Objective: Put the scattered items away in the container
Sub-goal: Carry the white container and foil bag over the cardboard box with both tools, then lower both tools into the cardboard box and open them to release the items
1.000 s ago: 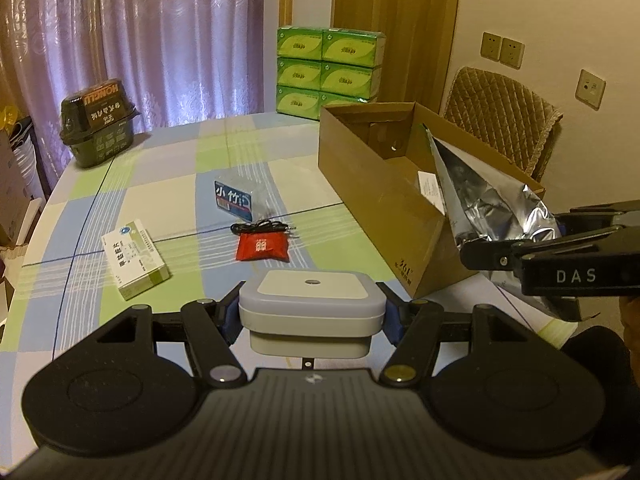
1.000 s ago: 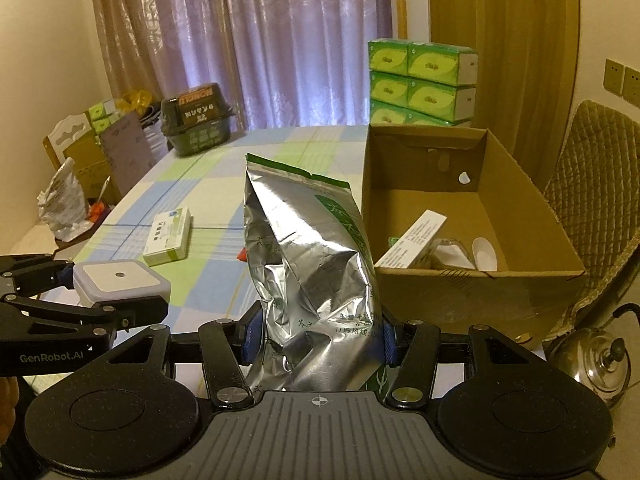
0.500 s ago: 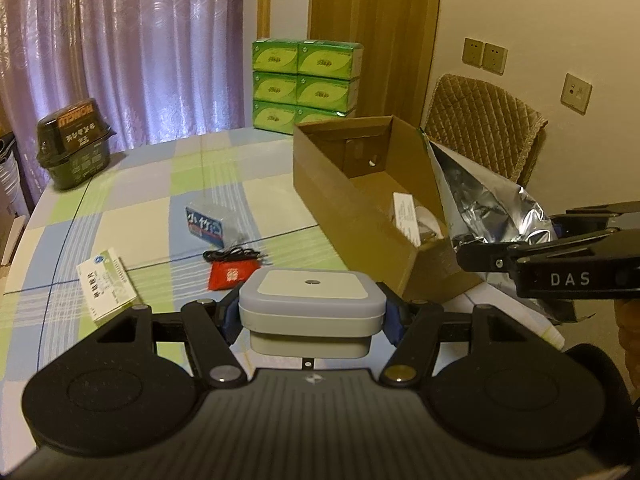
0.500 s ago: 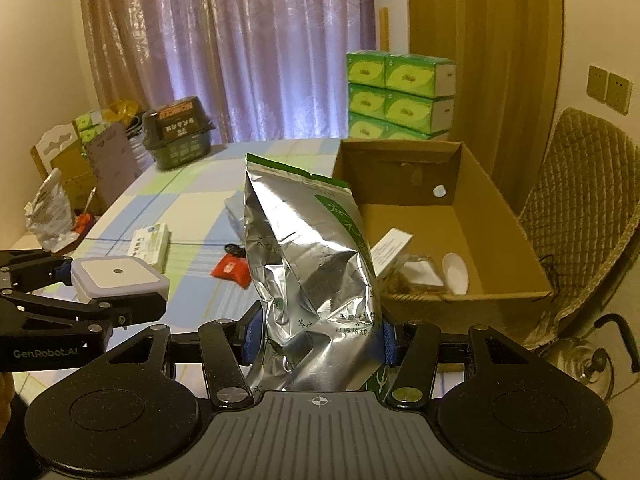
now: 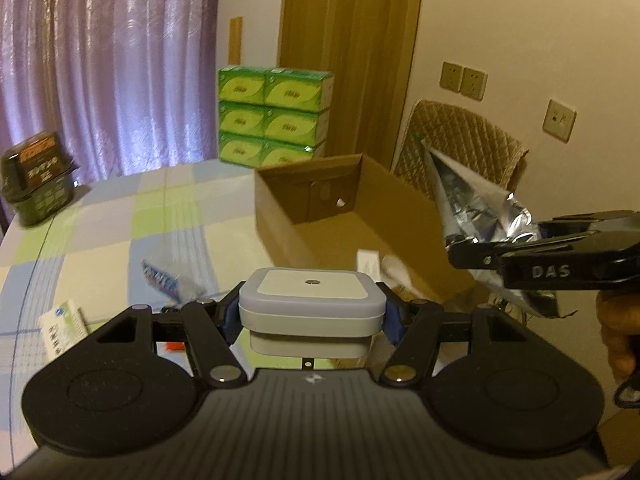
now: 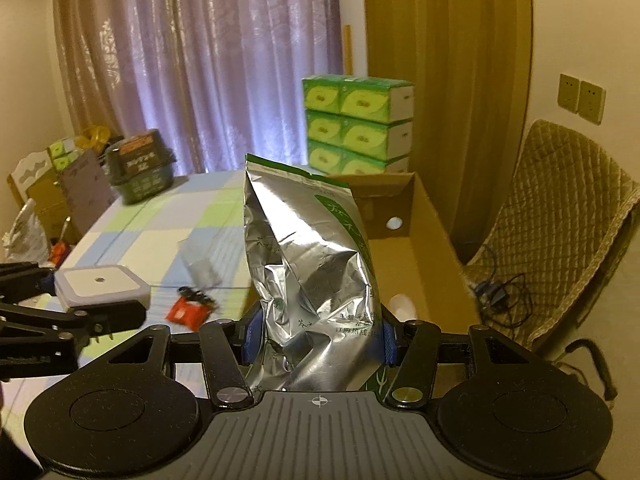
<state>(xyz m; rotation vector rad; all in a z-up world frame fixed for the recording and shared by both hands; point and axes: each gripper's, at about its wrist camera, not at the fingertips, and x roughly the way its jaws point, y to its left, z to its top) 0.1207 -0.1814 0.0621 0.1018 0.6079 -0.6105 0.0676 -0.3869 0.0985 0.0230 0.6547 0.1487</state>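
Left gripper point(image 5: 312, 312) clamps a square white-topped plastic box point(image 5: 311, 300) at its sides, held above the checked worktop point(image 5: 120, 216) just short of the open cardboard box point(image 5: 360, 208). Right gripper point(image 6: 316, 340) grips a crinkled silver foil pouch point(image 6: 308, 264) upright — at the carton's near end. On the worktop beside the carton lie a red sachet point(image 6: 188, 312), a black cable point(image 6: 194, 294) and a white medicine carton point(image 5: 64, 326); a white packet point(image 5: 368, 262) rests inside.
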